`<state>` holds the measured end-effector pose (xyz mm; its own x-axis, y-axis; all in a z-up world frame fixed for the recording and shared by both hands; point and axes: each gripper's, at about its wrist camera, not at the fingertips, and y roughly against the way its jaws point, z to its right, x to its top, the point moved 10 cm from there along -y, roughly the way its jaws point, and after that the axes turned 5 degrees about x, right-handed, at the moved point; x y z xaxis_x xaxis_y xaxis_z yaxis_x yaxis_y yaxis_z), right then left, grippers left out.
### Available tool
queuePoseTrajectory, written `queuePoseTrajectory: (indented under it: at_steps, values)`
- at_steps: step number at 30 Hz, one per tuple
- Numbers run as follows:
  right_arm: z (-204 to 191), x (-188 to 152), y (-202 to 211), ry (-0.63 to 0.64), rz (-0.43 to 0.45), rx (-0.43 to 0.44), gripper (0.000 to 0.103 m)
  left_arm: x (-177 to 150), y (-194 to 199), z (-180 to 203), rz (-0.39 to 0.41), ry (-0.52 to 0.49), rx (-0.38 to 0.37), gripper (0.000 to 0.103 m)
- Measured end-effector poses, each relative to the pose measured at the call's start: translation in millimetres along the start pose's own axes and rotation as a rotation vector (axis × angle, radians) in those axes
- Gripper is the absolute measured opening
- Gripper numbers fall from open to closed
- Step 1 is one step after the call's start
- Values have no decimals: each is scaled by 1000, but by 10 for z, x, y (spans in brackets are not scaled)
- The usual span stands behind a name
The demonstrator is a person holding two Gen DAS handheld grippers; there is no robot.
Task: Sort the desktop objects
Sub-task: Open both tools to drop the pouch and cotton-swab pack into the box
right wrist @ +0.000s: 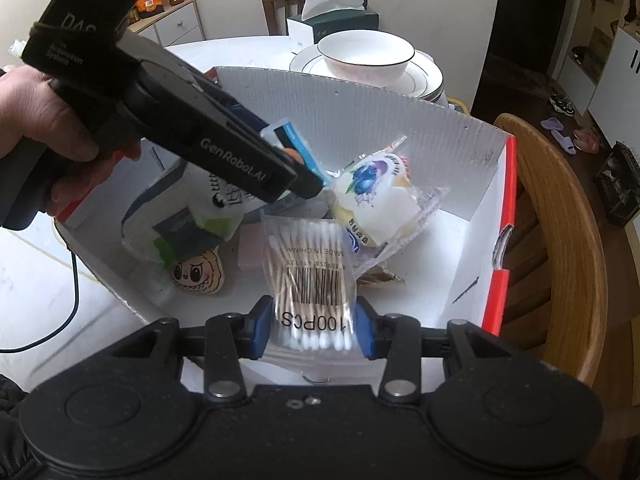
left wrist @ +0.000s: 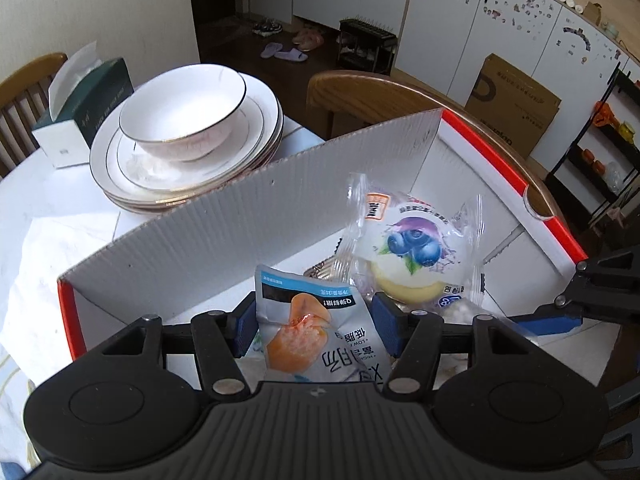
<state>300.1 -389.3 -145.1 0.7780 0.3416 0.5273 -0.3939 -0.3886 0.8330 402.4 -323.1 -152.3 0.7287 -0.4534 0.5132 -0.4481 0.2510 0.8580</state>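
I have both grippers tipped down over the open white box with red edges [left wrist: 500, 152], which I take to be the collecting place for the loose things on the table [left wrist: 48, 216]; several items already lie in it, among them a blueberry snack packet [left wrist: 412, 248] leaning near the far wall, a small cartoon-faced trinket [right wrist: 198, 274] and a green-and-white pouch [right wrist: 188, 224]. My left gripper [left wrist: 316, 328] carries a peach snack pouch [left wrist: 312, 332] just inside the box's near wall; the blue fingers [left wrist: 244, 330] stand about half apart with the pouch's sides against them, so I judge it gripped, held low so it can drop among the others rather than outside. My right gripper [right wrist: 310, 332] holds a clear bag of cotton swabs [right wrist: 312, 280] by its lower end, the rest of the bag reaching forward over the box's floor. Its fingers [right wrist: 260, 330] are close-set on the bag's sides, though the contact looks light and I cannot be sure how firmly it bites. The stacked plates [left wrist: 180, 168] with the bowl [left wrist: 184, 116] and the tissue box [left wrist: 92, 112] sit outside, beyond the far wall, untouched.
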Motion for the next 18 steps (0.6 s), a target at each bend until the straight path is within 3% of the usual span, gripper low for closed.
queuePoseTrajectory:
  at_steps: [6,11,14,18]
  values:
    - [28,6,3,10,8,-14,46,-38,6,-13,-1,9,-5,60]
    - [45,-13,48,20,13,-27,47,-43,67,-23,18,15,-14,68]
    - [50,-11,87,34,25,-53,58,-43,124,-24,34,22,-24,68]
    - [58,16,178,46,47,-67,60,-58,216,-28,56,26,-32,68]
